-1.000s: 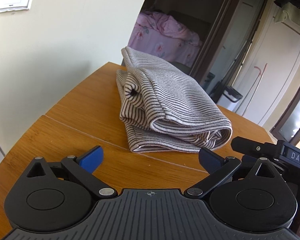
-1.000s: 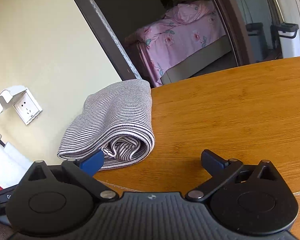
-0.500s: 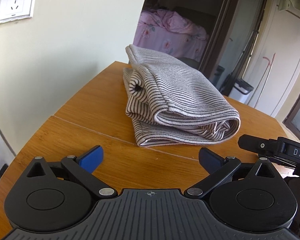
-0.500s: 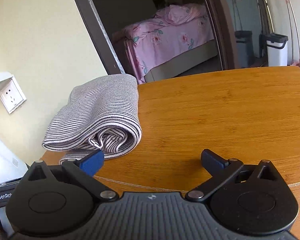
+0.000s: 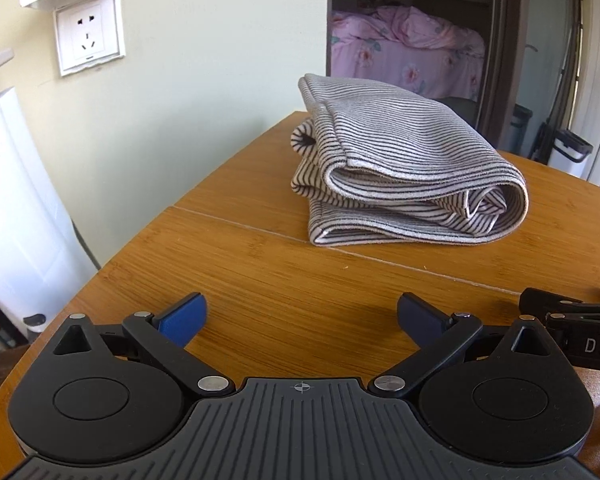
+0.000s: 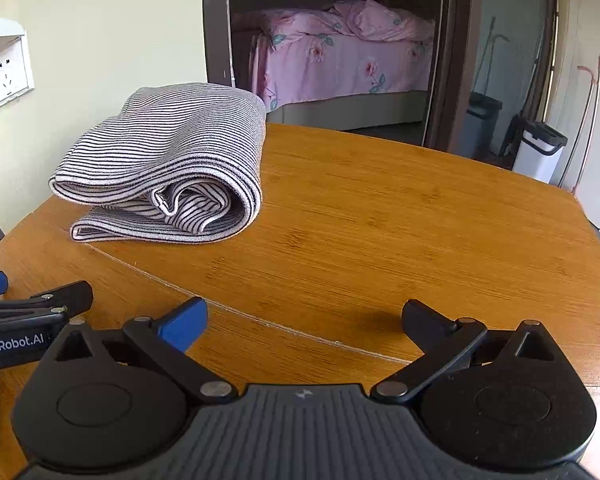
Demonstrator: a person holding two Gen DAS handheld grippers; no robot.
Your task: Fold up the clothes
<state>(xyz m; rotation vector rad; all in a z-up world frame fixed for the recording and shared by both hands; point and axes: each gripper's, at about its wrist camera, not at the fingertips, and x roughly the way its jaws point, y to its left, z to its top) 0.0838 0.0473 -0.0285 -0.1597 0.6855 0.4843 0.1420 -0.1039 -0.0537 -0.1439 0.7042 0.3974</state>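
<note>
A grey-and-white striped garment (image 5: 404,168) lies folded in a thick bundle on the wooden table (image 5: 260,264), near its far left side; the right wrist view shows the same garment (image 6: 172,164) at upper left. My left gripper (image 5: 300,316) hovers open over the near part of the table, well short of the bundle, with nothing between its fingers. My right gripper (image 6: 304,316) is also open and empty, to the right of the bundle and back from it. Each gripper's body shows at the other view's edge.
A pale wall with a socket (image 5: 88,40) runs along the table's left edge. A white appliance (image 5: 16,208) stands beside the table. Behind is a doorway to a bed with pink bedding (image 6: 340,56), and a white bin (image 6: 540,148) at right.
Both grippers have drawn back from the folded garment and levelled out, so more bare table lies between them and it. The garment has stayed put.
</note>
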